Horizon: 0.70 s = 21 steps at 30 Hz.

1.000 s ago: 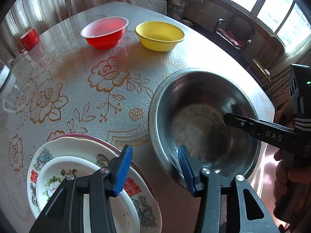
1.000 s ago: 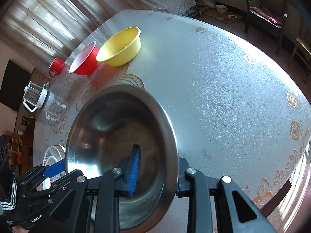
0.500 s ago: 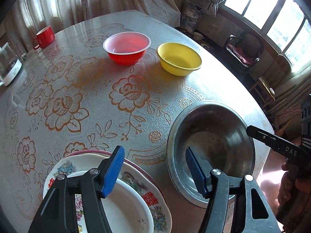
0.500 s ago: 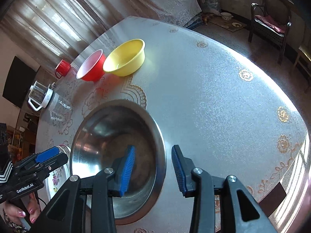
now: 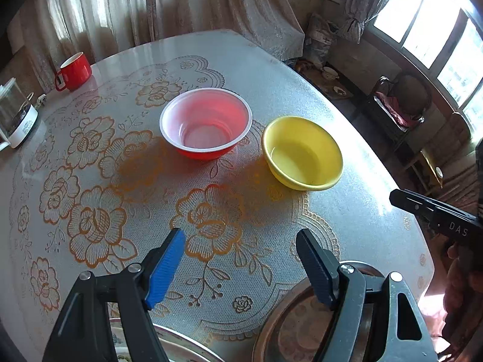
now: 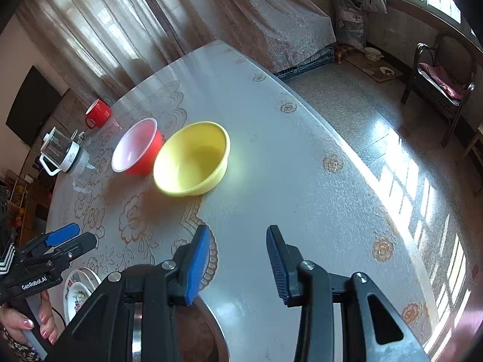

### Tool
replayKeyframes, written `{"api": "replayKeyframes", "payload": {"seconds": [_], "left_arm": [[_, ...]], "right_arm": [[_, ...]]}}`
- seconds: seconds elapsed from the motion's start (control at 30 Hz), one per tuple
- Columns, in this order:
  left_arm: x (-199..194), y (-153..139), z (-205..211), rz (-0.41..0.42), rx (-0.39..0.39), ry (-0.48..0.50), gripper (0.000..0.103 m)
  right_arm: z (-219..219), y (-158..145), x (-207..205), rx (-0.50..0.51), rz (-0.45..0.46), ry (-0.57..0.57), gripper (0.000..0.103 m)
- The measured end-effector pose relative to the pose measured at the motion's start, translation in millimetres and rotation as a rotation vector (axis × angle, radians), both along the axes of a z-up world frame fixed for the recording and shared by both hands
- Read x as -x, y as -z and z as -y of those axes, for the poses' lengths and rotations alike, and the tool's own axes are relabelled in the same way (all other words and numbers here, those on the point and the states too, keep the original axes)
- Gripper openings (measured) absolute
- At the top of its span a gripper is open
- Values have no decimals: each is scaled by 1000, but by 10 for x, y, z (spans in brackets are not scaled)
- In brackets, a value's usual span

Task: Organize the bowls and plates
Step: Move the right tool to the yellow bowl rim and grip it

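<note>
A red bowl [image 5: 205, 126] and a yellow bowl [image 5: 302, 154] stand side by side on the flowered table, ahead of both grippers. My left gripper [image 5: 240, 235] hovers over bare tablecloth short of them, its jaws opening with nothing between them. The steel bowl [image 5: 295, 325] lies just beneath it at the lower right, and the stacked flowered plates [image 5: 181, 347] at the bottom edge. In the right wrist view my right gripper [image 6: 238, 229] is open and empty above the table, with the steel bowl [image 6: 208, 331] under its left finger and the yellow bowl [image 6: 191, 158] in front.
A red mug [image 5: 74, 71] and a glass jug [image 5: 13, 117] stand at the table's far left. The table edge [image 6: 341, 150] curves along the right, with floor and a chair [image 6: 440, 78] beyond. A hand [image 6: 27, 328] holds the left gripper's handle.
The right gripper has let go of the steel bowl's rim and opened. Both grippers have risen and moved forward off the steel bowl toward the coloured bowls. The left jaws have widened.
</note>
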<state>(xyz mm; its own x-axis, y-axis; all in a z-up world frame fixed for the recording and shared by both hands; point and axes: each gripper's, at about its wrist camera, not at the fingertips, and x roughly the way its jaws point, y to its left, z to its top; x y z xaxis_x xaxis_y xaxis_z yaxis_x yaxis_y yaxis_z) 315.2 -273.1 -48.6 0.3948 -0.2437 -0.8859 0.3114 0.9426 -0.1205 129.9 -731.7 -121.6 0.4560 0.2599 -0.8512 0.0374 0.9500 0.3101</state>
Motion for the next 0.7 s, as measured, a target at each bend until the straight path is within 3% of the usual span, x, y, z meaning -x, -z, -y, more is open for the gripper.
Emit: {"api": "replayKeyframes", "payload": {"seconds": [0.37, 0.7], "left_arm": [[-622, 318, 391, -76, -24, -17, 76], [-881, 480, 508, -101, -2, -9, 76]], "right_arm": [[-18, 393, -911, -11, -94, -63, 39], [-221, 600, -1225, -73, -132, -92, 39]]}}
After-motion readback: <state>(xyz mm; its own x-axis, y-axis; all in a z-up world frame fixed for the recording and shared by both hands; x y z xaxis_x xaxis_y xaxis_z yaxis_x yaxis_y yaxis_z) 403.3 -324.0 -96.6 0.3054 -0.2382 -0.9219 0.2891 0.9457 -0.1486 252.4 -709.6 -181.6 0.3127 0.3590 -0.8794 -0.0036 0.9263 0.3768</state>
